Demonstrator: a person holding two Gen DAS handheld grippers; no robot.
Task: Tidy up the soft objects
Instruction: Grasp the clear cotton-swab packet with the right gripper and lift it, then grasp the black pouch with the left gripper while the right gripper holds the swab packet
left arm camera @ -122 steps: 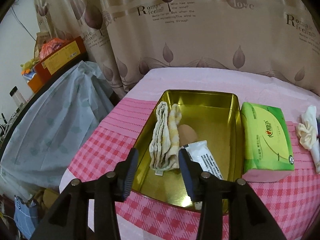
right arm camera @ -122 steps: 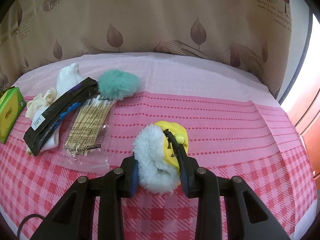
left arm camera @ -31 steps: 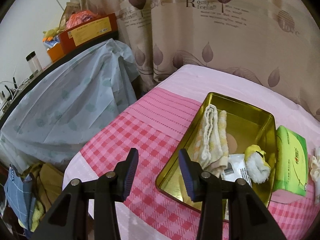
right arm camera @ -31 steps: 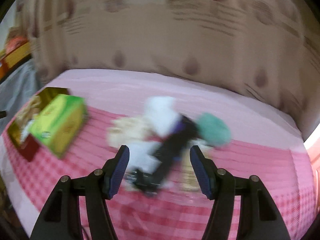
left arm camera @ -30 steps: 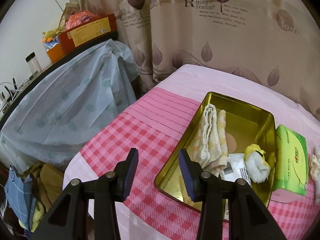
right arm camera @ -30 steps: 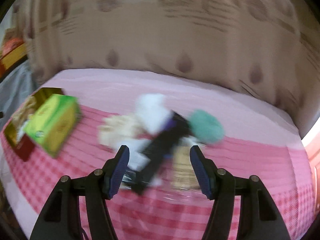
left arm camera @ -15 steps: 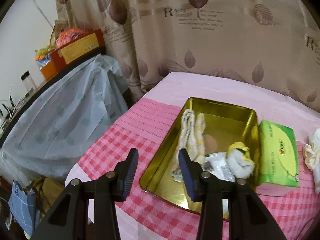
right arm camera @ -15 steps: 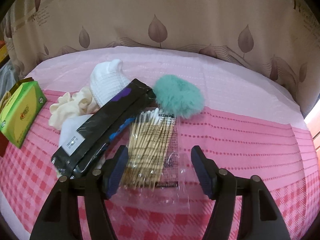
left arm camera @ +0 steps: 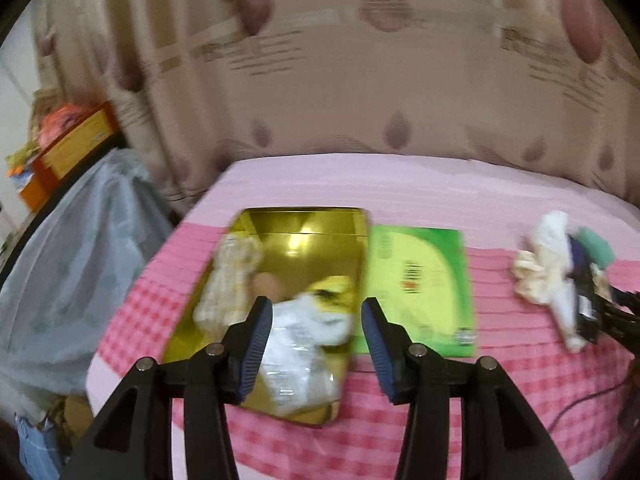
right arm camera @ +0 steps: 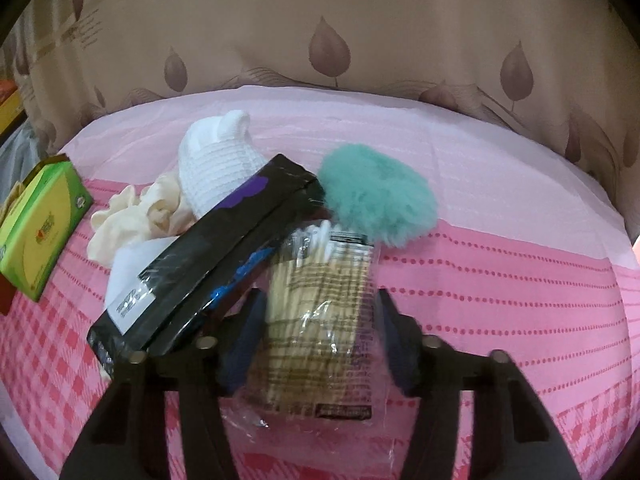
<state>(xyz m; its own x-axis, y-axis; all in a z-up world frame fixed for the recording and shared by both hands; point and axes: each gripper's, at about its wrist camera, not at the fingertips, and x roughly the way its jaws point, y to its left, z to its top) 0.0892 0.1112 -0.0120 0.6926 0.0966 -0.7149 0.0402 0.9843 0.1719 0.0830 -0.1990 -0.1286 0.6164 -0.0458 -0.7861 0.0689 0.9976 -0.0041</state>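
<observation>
A gold tin (left arm camera: 304,236) on the pink cloth holds a folded towel (left arm camera: 230,280), a white packet (left arm camera: 296,360) and the yellow-and-white fluffy item (left arm camera: 332,308). My left gripper (left arm camera: 316,332) is open and empty above the tin's near end. My right gripper (right arm camera: 320,336) is open, its fingers either side of a clear bag of cotton swabs (right arm camera: 320,304). Beside that lie a black packet (right arm camera: 208,264), a teal puff (right arm camera: 376,196), a white knitted item (right arm camera: 216,164) and a cream scrunchie (right arm camera: 132,216).
A green tissue pack (left arm camera: 420,284) lies right of the tin and also shows in the right wrist view (right arm camera: 36,216). A plastic-covered heap (left arm camera: 68,264) stands left of the table. A curtain hangs behind. The right gripper's tip (left arm camera: 616,316) enters the left wrist view.
The left view has swung right and is blurred. The right gripper has come down closer, so the swab bag now lies between its open fingers.
</observation>
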